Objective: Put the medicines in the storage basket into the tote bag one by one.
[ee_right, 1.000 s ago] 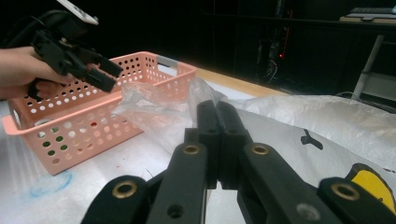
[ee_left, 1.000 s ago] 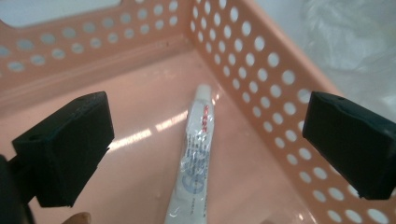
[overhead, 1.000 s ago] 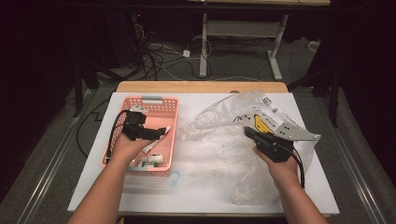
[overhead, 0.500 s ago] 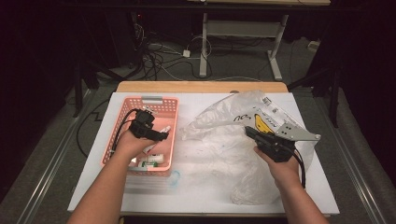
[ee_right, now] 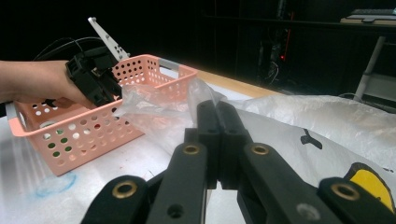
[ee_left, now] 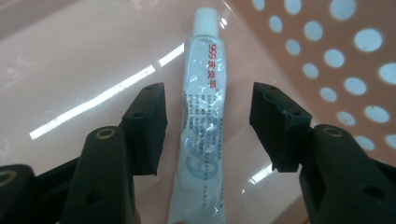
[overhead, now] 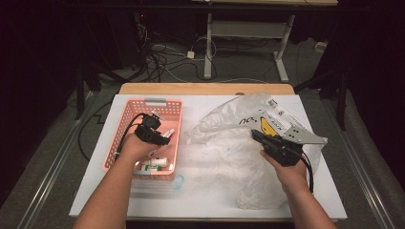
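One pink basket (overhead: 125,125) sits on the table (overhead: 200,191) and holds one white tube (ee_left: 201,121) plus a green-labelled bottle (overhead: 154,164). The left gripper (ee_left: 205,123) reaches into the basket, its jaws just closing, straddling the tube without contact. The right gripper (ee_right: 217,135) is clamped on one clear plastic bag (overhead: 229,143).

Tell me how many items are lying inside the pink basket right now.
2 that I can make out: a white tube between the left claw's open jaws, and a white bottle near the pink basket's front wall. The hand may hide more.
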{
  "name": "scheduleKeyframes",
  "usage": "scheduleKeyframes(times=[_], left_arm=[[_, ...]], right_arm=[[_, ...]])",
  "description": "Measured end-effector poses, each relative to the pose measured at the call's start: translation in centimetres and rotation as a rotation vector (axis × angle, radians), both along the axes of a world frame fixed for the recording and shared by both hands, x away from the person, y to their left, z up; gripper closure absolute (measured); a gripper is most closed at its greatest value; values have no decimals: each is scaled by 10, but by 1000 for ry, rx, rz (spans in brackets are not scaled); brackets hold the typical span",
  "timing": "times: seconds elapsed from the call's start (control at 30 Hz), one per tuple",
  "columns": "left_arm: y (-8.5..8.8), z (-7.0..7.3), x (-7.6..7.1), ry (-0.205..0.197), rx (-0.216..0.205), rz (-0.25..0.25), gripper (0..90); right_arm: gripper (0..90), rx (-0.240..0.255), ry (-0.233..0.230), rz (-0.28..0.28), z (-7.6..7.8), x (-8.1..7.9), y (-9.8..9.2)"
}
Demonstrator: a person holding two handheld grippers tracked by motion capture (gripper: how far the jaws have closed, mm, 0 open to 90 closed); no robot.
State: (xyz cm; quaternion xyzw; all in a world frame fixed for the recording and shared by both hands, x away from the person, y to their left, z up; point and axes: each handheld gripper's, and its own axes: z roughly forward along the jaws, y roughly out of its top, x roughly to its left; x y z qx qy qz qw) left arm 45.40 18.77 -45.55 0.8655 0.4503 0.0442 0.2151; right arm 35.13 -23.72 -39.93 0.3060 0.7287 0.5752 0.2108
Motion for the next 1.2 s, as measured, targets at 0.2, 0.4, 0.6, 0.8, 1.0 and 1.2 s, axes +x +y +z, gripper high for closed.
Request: scheduleKeyframes(times=[0.2,0.4,0.6,0.8,1.0,1.2], left_arm=[[-3,-3,1,10,29,-13,482],[-5,-4,2,12,42,-20,486],[-8,-4,3,3,49,-33,554],[-5,-5,5,-2,45,-19,655],[-5,-5,5,-7,48,-25,677],[-5,-4,4,-7,52,-29,681]], right_arm=[[900,3,3,4,-1,1,1],[900,3,8,5,-2,1,0],[900,8,6,10,-1,0,1],[900,9,0,9,0,0,-1],[900,7,5,8,-1,-1,-1],[900,13,1,9,0,0,-1]])
